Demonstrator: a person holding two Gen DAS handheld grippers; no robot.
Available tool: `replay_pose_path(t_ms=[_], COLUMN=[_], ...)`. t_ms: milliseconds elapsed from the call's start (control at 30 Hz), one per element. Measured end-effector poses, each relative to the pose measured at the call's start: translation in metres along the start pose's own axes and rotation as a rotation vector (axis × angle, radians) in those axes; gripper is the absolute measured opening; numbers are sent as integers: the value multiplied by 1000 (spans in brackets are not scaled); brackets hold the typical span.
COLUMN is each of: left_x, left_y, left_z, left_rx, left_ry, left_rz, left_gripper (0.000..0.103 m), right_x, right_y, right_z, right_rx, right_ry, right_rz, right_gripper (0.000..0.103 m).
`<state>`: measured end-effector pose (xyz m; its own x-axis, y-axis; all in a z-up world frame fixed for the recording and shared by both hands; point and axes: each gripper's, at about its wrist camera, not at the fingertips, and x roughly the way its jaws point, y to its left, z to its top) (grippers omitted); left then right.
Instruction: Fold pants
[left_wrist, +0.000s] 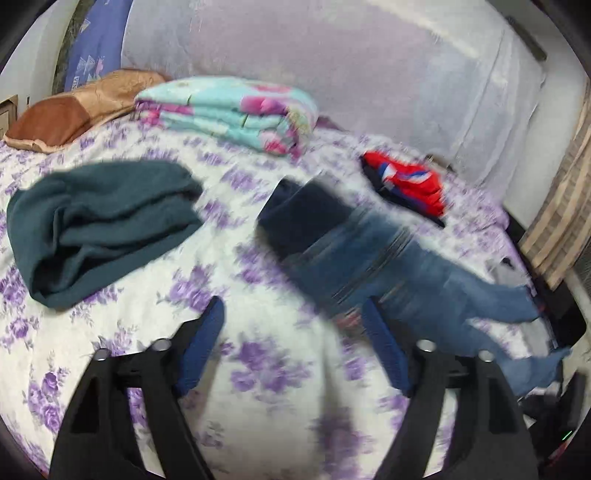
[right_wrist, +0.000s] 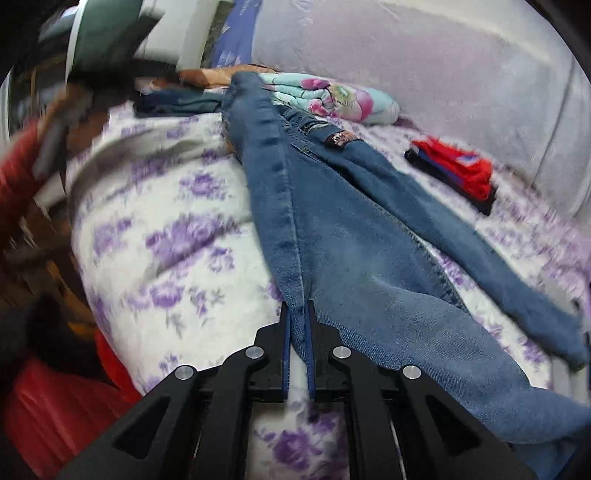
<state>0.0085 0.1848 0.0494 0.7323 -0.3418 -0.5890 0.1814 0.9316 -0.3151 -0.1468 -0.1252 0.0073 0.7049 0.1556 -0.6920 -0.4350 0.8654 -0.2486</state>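
Observation:
Blue jeans (right_wrist: 354, 236) lie stretched across the flowered bed, waistband with a brown label at the far end, legs trailing toward the near right. My right gripper (right_wrist: 297, 306) is shut on a seam edge of the jeans. In the left wrist view the jeans (left_wrist: 373, 251) are blurred, with a dark folded part at their far end. My left gripper (left_wrist: 293, 306) is open and empty above the sheet, its right finger close to the jeans' near edge.
A dark green garment (left_wrist: 99, 229) lies crumpled at the left. A folded floral blanket (left_wrist: 236, 114) and a brown pillow (left_wrist: 74, 110) sit at the back. A red and blue folded garment (left_wrist: 406, 181) lies at the right. The bed edge drops off at the right.

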Motion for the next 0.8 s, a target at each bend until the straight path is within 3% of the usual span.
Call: replay_pose_path(t_ms=[100, 233, 333, 433, 467, 500, 533, 600, 733, 800], left_x=[-18, -24, 14, 82, 99, 101, 94, 76, 55, 45], left_y=[-30, -79, -97, -85, -76, -72, -73, -76, -67, -63], left_z=[19, 38, 35, 6, -11, -24, -35, -47, -55, -52], left_rx=[53, 166, 241, 260, 272, 301, 358, 401, 395, 354], left_ry=[-68, -120, -16, 190, 249, 245, 194, 186, 177, 153], left_rz=[22, -11, 12, 151, 207, 217, 222, 225, 173, 141], left_gripper=[88, 98, 98, 98, 98, 98, 98, 98, 98, 98], right_x=[-2, -2, 0, -3, -6, -11, -17, -32, -54, -69], right_y=[0, -7, -10, -13, -14, -16, -17, -27, -72, -108], right_z=[0, -4, -5, -6, -7, -9, -11, -17, -51, -86], right_rx=[20, 55, 84, 103, 106, 106, 106, 132, 375, 595], right_ry=[0, -7, -12, -15, -15, -15, -16, -27, 17, 63], right_rz=[-2, 25, 48, 81, 98, 126, 140, 154, 183, 167], right_gripper=[12, 14, 18, 34, 45, 57, 61, 64, 68, 68])
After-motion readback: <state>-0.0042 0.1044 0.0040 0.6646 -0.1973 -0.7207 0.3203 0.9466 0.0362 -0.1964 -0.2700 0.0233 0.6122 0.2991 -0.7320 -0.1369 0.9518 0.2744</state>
